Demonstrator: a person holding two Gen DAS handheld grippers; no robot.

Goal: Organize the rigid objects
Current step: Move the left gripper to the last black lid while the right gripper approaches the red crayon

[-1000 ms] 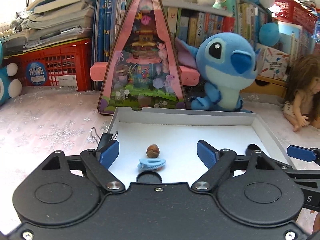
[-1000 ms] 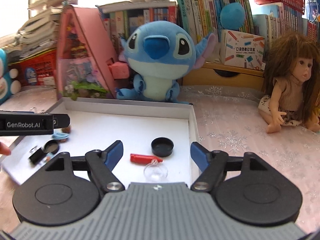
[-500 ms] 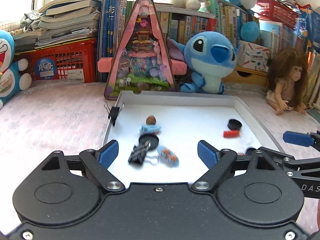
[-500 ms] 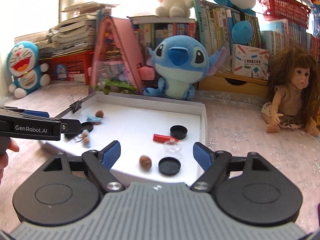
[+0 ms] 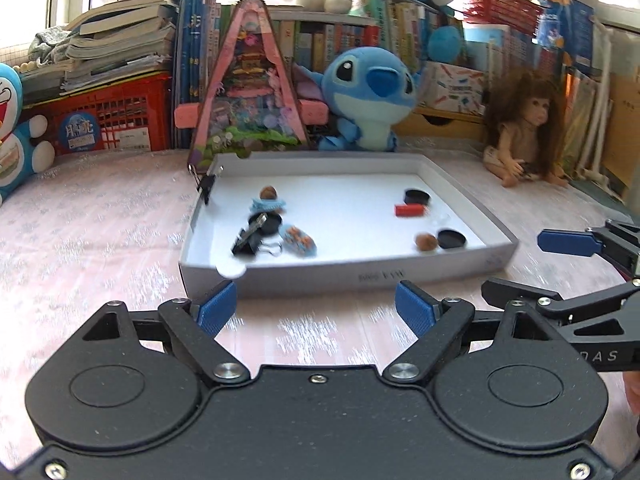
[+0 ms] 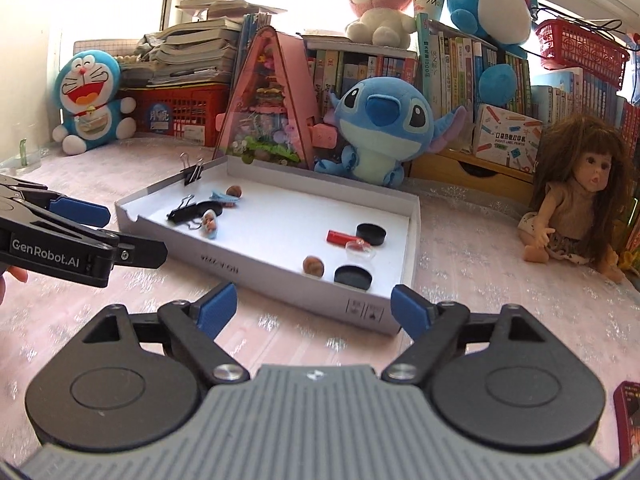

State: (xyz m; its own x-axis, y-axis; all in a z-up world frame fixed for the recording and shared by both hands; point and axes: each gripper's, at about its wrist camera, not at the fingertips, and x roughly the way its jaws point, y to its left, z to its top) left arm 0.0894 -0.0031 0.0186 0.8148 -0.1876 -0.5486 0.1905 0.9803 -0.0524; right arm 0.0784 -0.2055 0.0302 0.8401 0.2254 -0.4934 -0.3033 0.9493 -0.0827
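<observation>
tray (image 5: 460, 268) white | caps (image 5: 417, 197) black | tube (image 5: 409, 211) red | cloth (image 5: 100, 216) pink, snowflakes

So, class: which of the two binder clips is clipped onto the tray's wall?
The far clip, gripping the tray's left wall; the other clip lies flat inside.

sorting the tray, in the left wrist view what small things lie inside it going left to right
binder clip → patterned blue piece → red cylinder → walnut → black cap

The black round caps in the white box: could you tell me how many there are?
3: one black round cap behind the red piece, one at the near right corner, one partly under the binder clip at left.
</observation>
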